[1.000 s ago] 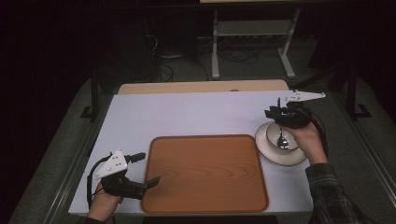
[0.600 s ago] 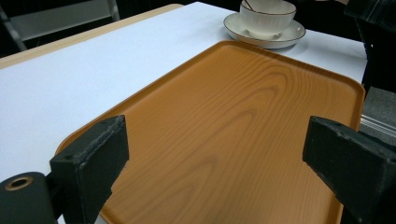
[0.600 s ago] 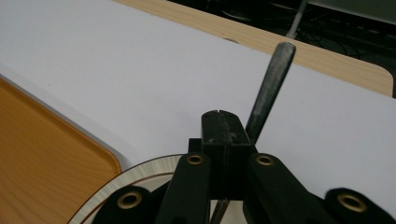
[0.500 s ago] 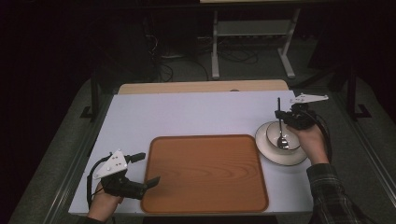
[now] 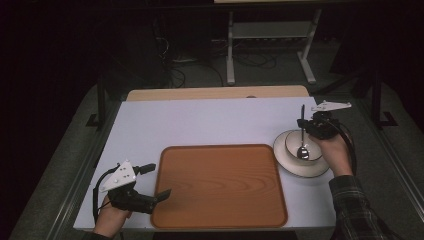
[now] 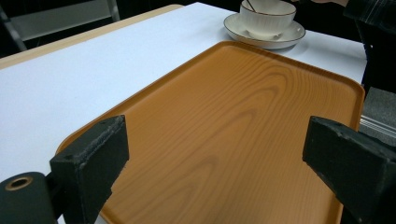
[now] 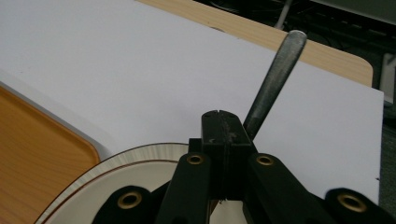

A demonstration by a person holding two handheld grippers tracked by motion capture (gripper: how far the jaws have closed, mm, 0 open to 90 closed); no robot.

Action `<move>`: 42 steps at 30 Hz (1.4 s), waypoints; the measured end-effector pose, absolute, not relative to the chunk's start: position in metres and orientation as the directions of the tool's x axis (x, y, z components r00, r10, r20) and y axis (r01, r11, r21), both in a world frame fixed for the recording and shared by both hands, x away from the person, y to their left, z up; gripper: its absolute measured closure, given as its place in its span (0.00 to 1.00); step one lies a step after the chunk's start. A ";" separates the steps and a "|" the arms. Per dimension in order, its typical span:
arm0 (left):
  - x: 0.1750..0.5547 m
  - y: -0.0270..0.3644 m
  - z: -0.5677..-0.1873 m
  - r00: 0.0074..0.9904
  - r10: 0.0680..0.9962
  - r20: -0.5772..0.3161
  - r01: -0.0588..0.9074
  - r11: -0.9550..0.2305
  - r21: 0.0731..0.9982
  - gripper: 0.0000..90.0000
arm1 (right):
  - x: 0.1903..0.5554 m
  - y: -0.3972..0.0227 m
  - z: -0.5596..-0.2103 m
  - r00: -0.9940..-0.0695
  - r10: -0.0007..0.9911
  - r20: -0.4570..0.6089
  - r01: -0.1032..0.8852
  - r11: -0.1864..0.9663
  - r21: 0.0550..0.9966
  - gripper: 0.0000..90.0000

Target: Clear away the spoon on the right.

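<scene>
White table [image 5: 210,122] noted, with wooden tray [image 5: 220,185] at near centre. Saucer [image 5: 287,161] and bowl [image 5: 295,141] seated on it, just right of tray. Spoon [image 5: 302,135] stood in bowl, head down, handle tilted up toward far edge. Right gripper [image 5: 312,127] set at bowl's far right rim; jaws closed fully, clamped on spoon handle [image 7: 273,84], long axis running up past pads. Left gripper [image 5: 162,194] held over tray's left rim, jaws wide apart, nothing held, well apart from bowl.
</scene>
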State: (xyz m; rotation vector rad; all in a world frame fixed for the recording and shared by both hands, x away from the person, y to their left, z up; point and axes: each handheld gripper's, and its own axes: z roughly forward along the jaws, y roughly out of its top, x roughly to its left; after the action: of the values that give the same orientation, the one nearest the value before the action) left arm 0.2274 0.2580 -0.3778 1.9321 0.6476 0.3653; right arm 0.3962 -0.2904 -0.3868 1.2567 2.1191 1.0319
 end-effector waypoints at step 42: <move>0.226 0.258 -0.377 0.809 0.587 -0.026 0.274 -0.338 0.900 0.07 | 0.379 -0.328 -0.388 -0.346 0.937 -0.051 0.580 0.256 0.773 1.00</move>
State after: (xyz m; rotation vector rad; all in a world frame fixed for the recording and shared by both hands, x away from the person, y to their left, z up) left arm 0.2264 0.2580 -0.3774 1.9354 0.6451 0.3696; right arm 0.3792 -0.3280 -0.3884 1.3718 2.0210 0.9145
